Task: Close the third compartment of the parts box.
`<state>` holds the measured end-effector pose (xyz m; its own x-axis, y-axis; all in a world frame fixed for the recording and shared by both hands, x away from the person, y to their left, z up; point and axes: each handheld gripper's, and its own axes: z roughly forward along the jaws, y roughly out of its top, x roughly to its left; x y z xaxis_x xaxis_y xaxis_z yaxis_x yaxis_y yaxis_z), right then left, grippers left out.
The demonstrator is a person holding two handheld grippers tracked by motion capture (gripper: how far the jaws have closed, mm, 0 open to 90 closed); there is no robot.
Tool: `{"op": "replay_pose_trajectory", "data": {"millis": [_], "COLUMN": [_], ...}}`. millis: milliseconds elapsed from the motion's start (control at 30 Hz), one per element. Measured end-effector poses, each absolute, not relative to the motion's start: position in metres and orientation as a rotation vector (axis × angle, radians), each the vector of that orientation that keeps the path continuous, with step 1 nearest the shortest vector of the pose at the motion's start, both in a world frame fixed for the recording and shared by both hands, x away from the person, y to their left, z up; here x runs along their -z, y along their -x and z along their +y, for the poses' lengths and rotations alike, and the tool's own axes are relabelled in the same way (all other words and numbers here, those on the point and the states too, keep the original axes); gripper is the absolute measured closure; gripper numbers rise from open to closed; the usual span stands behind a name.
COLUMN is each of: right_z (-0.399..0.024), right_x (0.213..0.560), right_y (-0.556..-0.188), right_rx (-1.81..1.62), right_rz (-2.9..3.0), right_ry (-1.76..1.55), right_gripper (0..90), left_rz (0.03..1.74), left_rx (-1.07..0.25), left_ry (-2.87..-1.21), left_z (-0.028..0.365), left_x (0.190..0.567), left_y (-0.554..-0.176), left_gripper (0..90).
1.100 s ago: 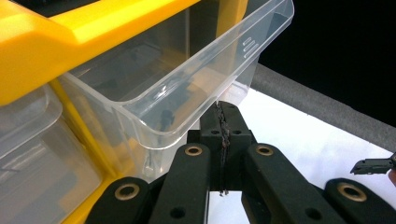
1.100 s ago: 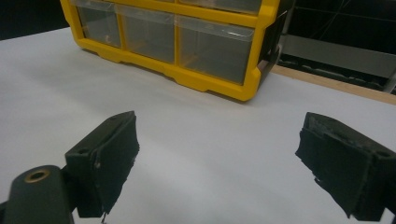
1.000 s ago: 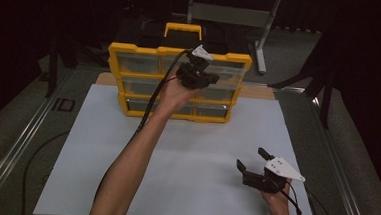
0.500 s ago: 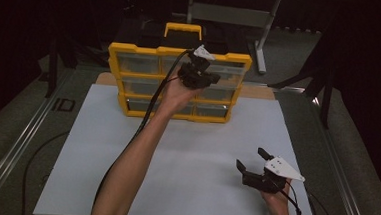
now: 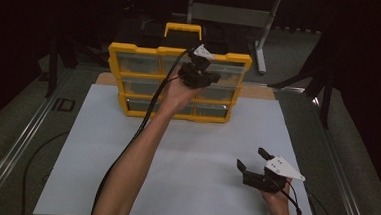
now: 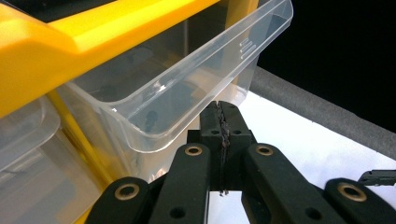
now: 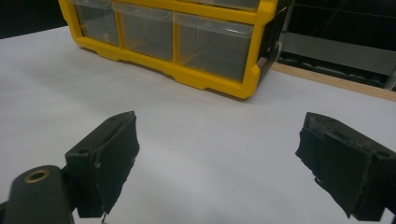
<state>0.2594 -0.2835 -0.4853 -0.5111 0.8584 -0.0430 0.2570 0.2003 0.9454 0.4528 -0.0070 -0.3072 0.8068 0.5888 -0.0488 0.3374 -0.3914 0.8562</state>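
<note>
Left gripper (image 5: pixel 199 74) up at the top right drawer (image 6: pixel 187 88) of the yellow organizer (image 5: pixel 132 49) at the table's far edge, jaws pinched together just under the clear lip, maybe nipping it, hard to tell. Right gripper (image 5: pixel 255 164) parked wide open over the white mat (image 5: pixel 206 138), holding nothing. Could easily slip off that slick plastic, or drag the unbraced organizer forward instead of sliding the drawer.
</note>
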Motion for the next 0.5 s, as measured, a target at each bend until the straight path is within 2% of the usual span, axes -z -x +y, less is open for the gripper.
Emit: {"op": "replay_pose_trajectory", "data": {"millis": [500], "right_z": [-0.2852], "right_x": [0.4841], "right_y": [-0.2579], "right_rx": [-1.315], "right_rz": [1.883], "right_ry": [-1.033], "right_gripper": [11.6], "left_rz": [0.706], "left_rx": [-0.333], "left_ry": [-2.002], "left_z": [-0.0089], "left_x": [0.3094], "left_y": [-0.4540], "left_gripper": [90.0]}}
